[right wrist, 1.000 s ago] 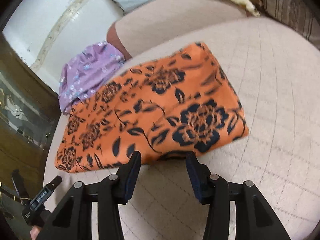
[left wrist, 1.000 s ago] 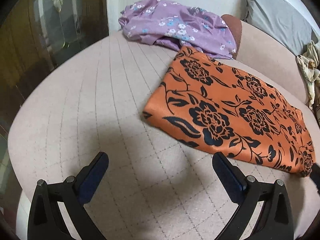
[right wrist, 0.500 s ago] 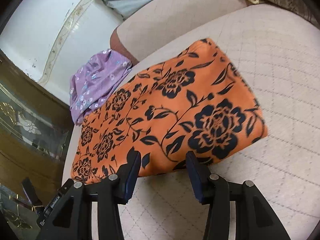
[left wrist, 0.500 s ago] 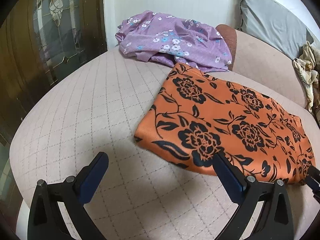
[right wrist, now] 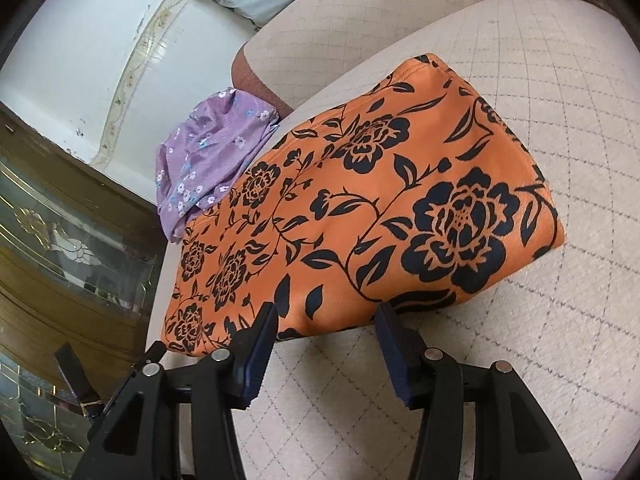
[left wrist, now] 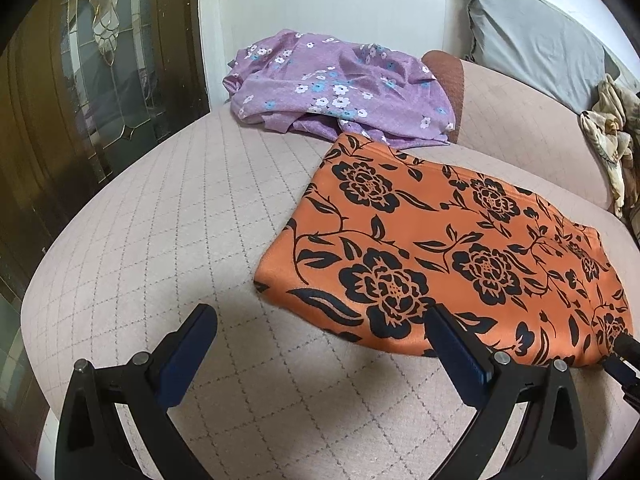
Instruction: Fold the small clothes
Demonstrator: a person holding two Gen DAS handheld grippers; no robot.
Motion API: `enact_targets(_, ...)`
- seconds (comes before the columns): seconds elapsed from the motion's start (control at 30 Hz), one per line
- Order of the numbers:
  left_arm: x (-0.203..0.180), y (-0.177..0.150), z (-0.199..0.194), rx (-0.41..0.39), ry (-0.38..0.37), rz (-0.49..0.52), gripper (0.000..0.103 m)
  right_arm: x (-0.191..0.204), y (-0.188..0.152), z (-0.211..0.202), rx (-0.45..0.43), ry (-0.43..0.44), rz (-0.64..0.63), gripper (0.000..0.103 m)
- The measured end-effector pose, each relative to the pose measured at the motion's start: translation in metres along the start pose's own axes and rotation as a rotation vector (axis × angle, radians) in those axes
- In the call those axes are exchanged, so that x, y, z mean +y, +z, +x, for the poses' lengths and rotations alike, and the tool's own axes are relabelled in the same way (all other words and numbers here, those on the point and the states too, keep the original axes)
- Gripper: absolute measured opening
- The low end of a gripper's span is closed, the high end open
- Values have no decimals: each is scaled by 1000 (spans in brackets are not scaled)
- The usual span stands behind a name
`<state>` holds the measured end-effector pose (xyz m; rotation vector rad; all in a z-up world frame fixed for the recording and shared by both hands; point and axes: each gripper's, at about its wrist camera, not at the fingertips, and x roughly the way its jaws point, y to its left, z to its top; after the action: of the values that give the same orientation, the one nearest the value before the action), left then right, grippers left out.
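Orange cloth (left wrist: 452, 256) with black flower print, already folded flat into a long rectangle, lying on the quilted beige sofa seat (left wrist: 180, 216), its far corner touching a rumpled purple floral garment (left wrist: 340, 88) that sits at the seat's back corner against the wall. Fabric looks thin, soft and light, with a slight sheen that suggests it may slide on itself; it should drape and sag when lifted, so a single-point lift would likely spill the fold. Best holds, by my reckoning: the two near corners or the near long edge, pinched through all layers at once. Left hand-held gripper (left wrist: 320, 344): jaws wide apart, empty, hovering over bare seat at the cloth's near-left corner, one finger overlapping the hem in view. Right hand-held gripper (right wrist: 328, 340): jaws parted, having just been opening a little, nothing between them, poised just at the near edge of the cloth, not pressing on it. Grey cushion (left wrist: 536, 32) propped against the backrest; patterned bundle (left wrist: 612, 128) farther along, well apart from the work.
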<state>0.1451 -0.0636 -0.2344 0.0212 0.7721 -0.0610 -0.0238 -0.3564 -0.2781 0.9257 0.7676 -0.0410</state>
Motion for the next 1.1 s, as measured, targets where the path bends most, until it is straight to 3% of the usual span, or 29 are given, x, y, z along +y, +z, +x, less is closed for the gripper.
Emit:
enact_targets(0.13,0,-2,5,45,-42,-12,103,-1,-3,-1,9,31,23,61)
enact_targets(0.23,3,-6,13,115,-122,-60,103,-5,-5,1,26,46,52,63)
enact_targets(0.3,10,-7,21,182,-219,-136,103,-12,-7,4,44,75,105,66)
enact_targets(0.43,21,-11,38,294,-326,-271,103,-24,-7,10,71,111,191,67)
enact_targets(0.8,41,13,69,271,-395,-456,103,-50,3,22,53,195,372,67)
enact_targets(1.1,40,27,85,209,-384,-469,103,-58,28,40,-6,240,418,67)
